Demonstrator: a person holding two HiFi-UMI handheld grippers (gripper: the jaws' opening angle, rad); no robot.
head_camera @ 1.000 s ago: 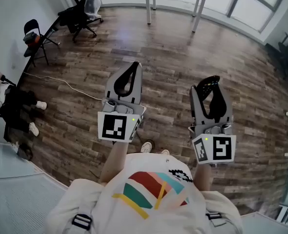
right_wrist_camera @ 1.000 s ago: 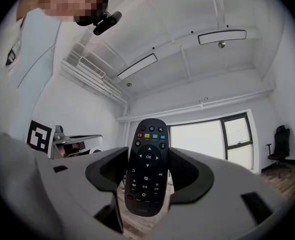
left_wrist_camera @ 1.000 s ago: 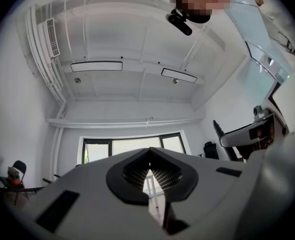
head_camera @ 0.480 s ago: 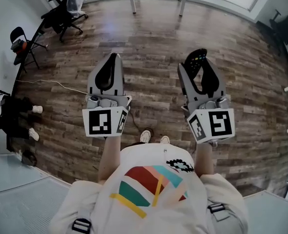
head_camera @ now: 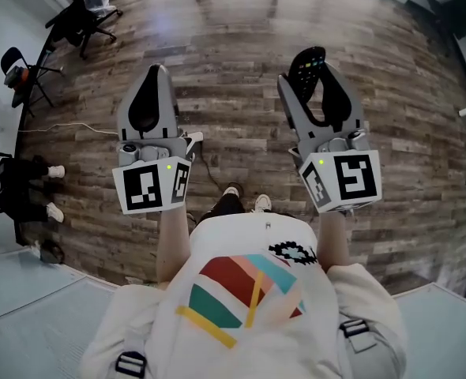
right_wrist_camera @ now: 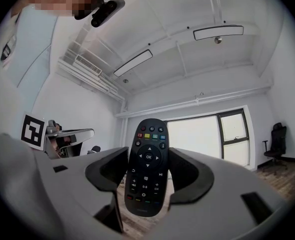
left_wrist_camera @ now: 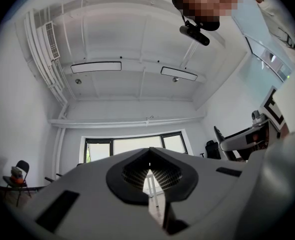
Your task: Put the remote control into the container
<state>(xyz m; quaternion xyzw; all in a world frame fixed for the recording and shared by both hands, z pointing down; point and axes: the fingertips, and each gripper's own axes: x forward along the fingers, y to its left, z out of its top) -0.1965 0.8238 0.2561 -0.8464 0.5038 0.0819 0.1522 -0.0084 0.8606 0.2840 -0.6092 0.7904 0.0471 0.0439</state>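
Note:
My right gripper (head_camera: pixel 316 81) is shut on a black remote control (right_wrist_camera: pixel 147 166), which stands upright between the jaws with its buttons facing the camera. In the head view the remote control (head_camera: pixel 306 67) sticks out past the jaw tips, above the wooden floor. My left gripper (head_camera: pixel 148 93) is held level beside it, jaws together with nothing between them; in its own view the left gripper (left_wrist_camera: pixel 148 176) shows only a thin slit. Both point up and away from the person. No container is in view.
A person in a white printed shirt (head_camera: pixel 249 290) holds both grippers over a wood-plank floor (head_camera: pixel 233 46). Black office chairs (head_camera: pixel 79 14) stand at the far left, a cable (head_camera: pixel 67 126) lies on the floor, and a seated person's legs (head_camera: pixel 24 180) show at the left edge.
The head view has tilted down: the table and windows have slid out of the top. Both grippers now sit higher and wider apart in the picture. The remote stays in the right gripper.

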